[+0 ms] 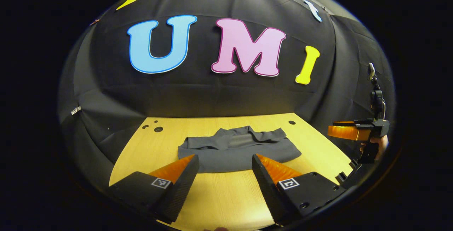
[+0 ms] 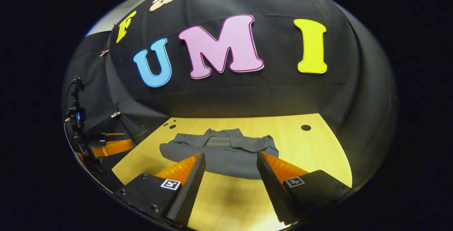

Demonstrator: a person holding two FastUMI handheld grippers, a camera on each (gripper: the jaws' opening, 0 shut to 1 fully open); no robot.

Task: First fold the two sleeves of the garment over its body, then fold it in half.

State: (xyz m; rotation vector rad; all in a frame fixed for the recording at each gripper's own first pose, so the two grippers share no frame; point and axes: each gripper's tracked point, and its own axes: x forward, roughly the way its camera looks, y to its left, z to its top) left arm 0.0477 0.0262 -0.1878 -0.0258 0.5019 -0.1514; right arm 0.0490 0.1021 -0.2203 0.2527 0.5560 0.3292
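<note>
Both your left tongs [image 1: 224, 163] and right tongs [image 2: 230, 161] are spread wide, holding nothing, raised above the tabletop [image 1: 219, 195]. The grey garment [image 1: 238, 149] lies flat just ahead of both pairs of tips, its sleeves apparently gathered over the body near the far edge. If you pinch only the top layer at the near hem, the fold could drag unevenly; grab too deep and the folded sleeves may slip out.
</note>
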